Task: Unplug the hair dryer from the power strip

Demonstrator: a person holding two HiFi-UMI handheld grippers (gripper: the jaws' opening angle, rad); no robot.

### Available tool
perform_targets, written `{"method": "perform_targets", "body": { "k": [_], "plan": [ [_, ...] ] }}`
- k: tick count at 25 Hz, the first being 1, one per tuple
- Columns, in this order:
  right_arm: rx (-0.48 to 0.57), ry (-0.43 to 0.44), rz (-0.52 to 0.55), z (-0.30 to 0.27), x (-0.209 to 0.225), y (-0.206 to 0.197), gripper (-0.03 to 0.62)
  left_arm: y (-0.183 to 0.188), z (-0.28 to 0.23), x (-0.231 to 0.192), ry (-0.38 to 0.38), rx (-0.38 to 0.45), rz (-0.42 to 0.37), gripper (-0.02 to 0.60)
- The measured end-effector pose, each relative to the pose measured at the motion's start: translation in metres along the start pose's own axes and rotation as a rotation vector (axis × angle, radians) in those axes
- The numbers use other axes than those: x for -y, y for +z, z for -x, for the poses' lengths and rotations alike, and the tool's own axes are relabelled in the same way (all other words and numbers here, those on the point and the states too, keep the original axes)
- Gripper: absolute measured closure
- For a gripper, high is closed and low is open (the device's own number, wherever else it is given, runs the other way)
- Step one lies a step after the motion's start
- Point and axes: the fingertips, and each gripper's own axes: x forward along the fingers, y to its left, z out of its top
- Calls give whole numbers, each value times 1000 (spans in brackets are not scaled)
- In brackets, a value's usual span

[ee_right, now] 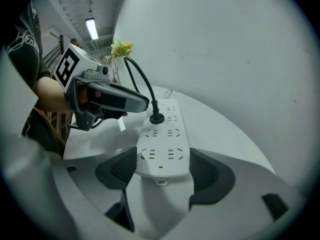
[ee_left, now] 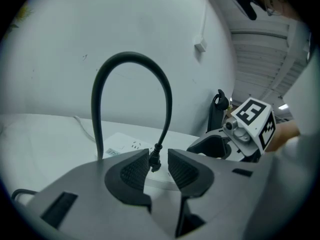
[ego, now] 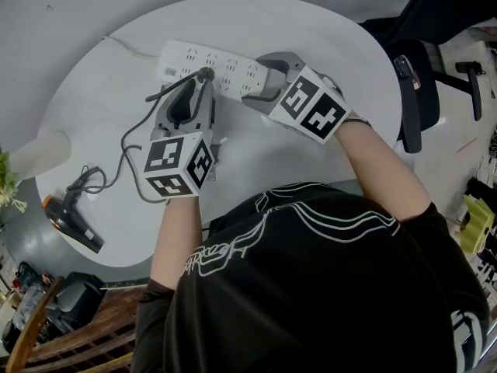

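Left gripper (ee_left: pixel 159 157) jaws astride plug (ee_left: pixel 154 163)

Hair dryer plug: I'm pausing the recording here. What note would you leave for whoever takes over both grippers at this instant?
Left gripper: jaws apart, one on either side of the plug, not clamped on it as far as I can tell.
Right gripper: shut on the near end of the power strip, bracing it on the table.
Hair dryer: lying near the table's left edge, its cord arching up from the plug.
Done: strip braced, plug lined up.
Left to do: close on the plug and pull it straight out; it sits in its socket.
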Motion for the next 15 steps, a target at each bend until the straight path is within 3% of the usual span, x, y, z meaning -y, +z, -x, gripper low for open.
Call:
{"method": "perform_targets", "body": {
  "k": [6, 9, 12, 15],
  "plan": [
    [-18, 0, -1, -1, 0, 0, 315, 4, -11, -3, 97, 29, -100, 471],
    [-27, 2, -1, -1, 1, 0, 315, 4, -17, -4, 126, 27, -108, 472],
    [-37, 4, 1, -1, 1, -1, 315, 5, -21, -6, 145, 33, -108, 506],
    [-38, 6, 3, -1, 0, -1, 315, 5, -22, -4, 172, 35, -171, 517]
  ]
}}
